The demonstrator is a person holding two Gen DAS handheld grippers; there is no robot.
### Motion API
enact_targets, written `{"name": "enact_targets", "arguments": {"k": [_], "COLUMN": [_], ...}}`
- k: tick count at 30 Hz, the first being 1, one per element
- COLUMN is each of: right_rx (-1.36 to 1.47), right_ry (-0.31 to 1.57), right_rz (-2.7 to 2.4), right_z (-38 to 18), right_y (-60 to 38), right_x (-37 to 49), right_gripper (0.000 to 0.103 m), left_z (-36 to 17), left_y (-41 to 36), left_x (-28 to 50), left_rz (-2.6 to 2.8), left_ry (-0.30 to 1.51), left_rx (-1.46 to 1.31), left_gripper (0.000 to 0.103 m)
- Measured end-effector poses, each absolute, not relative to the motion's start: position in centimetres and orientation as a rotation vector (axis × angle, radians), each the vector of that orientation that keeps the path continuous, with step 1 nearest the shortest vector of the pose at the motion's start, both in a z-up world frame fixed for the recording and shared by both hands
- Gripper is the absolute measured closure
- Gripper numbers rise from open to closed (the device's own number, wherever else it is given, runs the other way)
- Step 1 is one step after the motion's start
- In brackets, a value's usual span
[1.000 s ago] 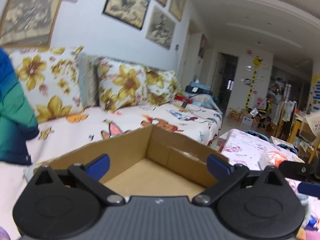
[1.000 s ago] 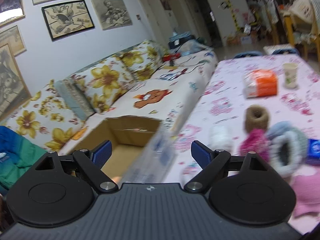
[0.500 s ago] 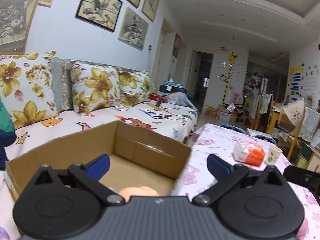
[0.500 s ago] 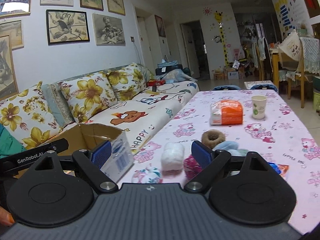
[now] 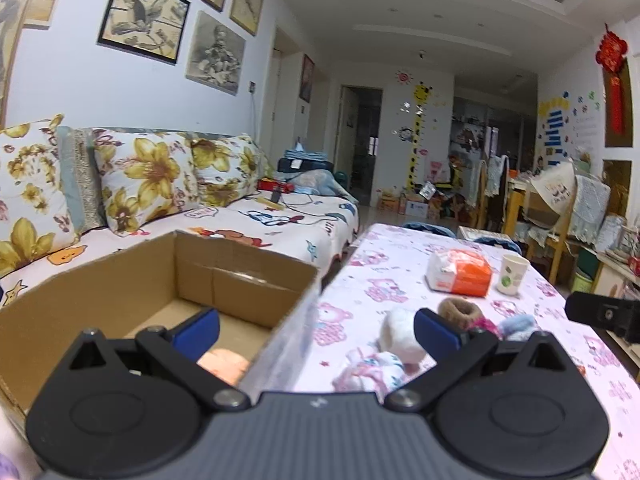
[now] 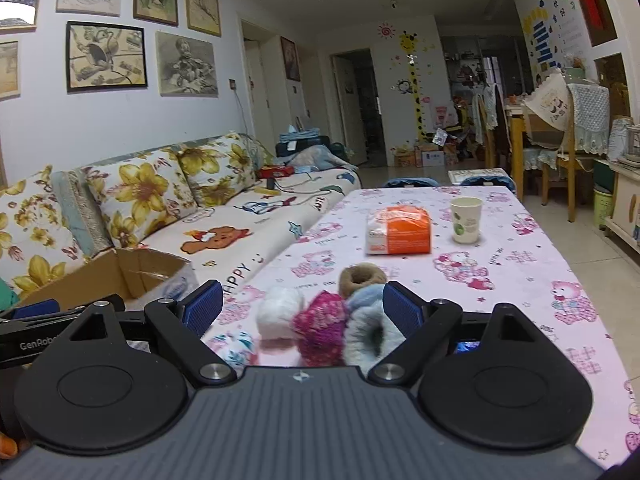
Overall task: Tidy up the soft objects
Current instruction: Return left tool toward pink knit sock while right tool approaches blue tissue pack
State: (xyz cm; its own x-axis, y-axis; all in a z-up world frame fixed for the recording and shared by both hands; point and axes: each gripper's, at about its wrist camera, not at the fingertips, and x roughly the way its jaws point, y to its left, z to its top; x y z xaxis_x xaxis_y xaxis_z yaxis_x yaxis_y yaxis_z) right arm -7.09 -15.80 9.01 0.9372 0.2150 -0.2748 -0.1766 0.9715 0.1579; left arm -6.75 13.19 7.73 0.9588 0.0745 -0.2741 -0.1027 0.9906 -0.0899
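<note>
With both my left gripper [image 5: 316, 330] and right gripper [image 6: 303, 306] spread wide and empty, I should lower the right one slowly over the fuzzy magenta knitted ball [image 6: 320, 322] at its 12 o'clock, then carry it to the brown cardboard box [image 5: 120, 276] at 9 o'clock.

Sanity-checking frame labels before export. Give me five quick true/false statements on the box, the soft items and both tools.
1. The cardboard box holds a peach soft item. True.
2. The right tool is shut on the magenta piece. False: it is open, holding nothing.
3. The paper cup lies tipped over. False: it stands upright on the table.
4. The left tool is open and empty. True.
5. The white fluffy ball is already in the box. False: it sits on the table beside the magenta piece.
</note>
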Motion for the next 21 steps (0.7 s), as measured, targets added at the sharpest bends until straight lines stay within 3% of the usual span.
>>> {"name": "enact_targets", "arguments": {"k": [21], "right_rx": [0.178], "right_ry": [0.322], "right_rz": [0.056], "right_z": [8.0], "right_y": [-18.3], "right_x": [-7.6], "right_gripper": [0.0], "left_z": [6.0], "left_y": [5.1], "left_x": [-7.2], "left_rz": [-0.087], "left_ry": [0.315], "left_rx": [0.06], "left_gripper": [0.001]}}
